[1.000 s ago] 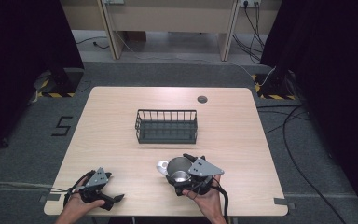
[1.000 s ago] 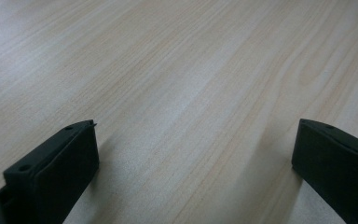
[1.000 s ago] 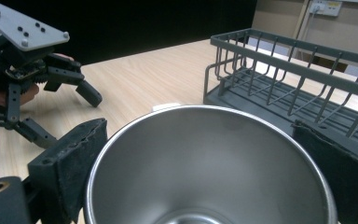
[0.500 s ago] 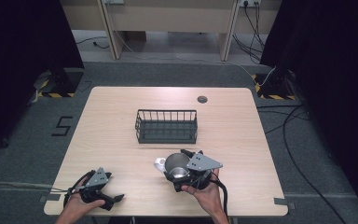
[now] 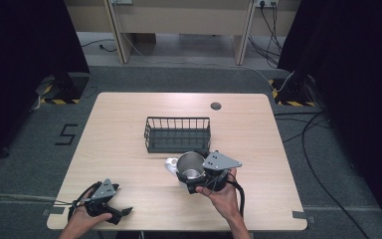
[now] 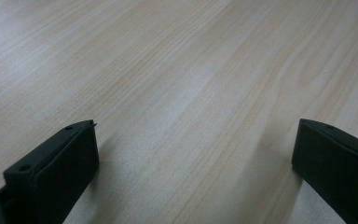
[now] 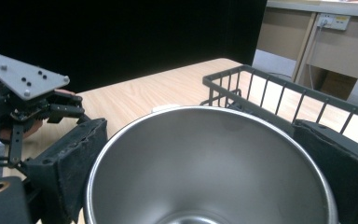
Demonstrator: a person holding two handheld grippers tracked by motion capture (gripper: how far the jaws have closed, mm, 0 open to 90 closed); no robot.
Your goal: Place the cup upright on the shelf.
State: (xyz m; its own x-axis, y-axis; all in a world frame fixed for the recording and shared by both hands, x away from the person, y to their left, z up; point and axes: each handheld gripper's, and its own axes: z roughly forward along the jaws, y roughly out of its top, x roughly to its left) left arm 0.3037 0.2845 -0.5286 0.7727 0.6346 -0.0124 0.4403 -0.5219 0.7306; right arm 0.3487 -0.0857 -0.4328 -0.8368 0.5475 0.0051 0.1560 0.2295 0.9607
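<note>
Hands come in from the near edge of a light wooden table (image 5: 129, 124), each holding a two-jaw gripper. At the left, close to the near-left corner, the left gripper (image 5: 117, 213) rests low on the wood; the left gripper view shows its black jaws spread wide with bare tabletop between them.

Toward the middle, a dark wire basket (image 5: 177, 133) stands on the table. Just in front of it, a steel cup (image 5: 191, 165) with a white handle or spout on its left side is held in the right gripper (image 5: 191, 180), its open mouth facing up. In the right gripper view, the cup (image 7: 205, 163) sits between the two black jaws, which press against its opposite sides, with the basket (image 7: 279, 100) just beyond its rim.

Farther right, a small dark round fitting (image 5: 216, 105) is set into the tabletop near the far edge.
</note>
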